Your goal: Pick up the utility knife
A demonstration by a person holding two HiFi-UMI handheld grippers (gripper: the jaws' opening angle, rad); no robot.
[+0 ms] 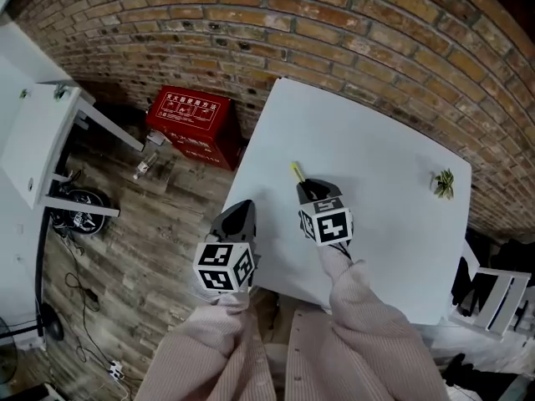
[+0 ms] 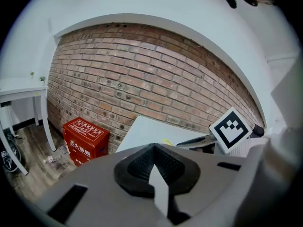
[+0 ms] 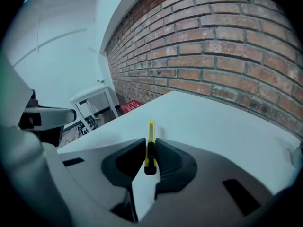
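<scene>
The utility knife (image 3: 150, 130) sits between the jaws of the right hand-held gripper (image 3: 150, 144), and both dark pads are closed against its thin yellow body. In the right gripper view its long axis runs straight away from the camera, in line with the jaws. The dark rear end lies back between the pads, and the front end pokes out past the fingertips toward the far edge of the worktop (image 3: 213, 122) and the brick wall (image 3: 227, 46). It stands on its narrow edge. Whether it has left the surface cannot be told.

In the head view the knife (image 1: 296, 171) shows as a short yellow sliver slanting toward the upper left of the frame, just beyond the right hand-held gripper (image 1: 308, 189). It lies in the left part of the white worktop (image 1: 368, 132), near the left edge.

The left hand-held gripper (image 1: 241, 211) hangs at the worktop's lower left corner, beside the right one but apart from it. In its own view the jaws (image 2: 154, 148) are together with nothing between them.

The middle and right of the worktop are bare up to a small green plant (image 1: 443, 183) near the right edge. Beyond the left edge the wooden floor (image 1: 125, 249) holds a red box (image 1: 185, 122).
</scene>
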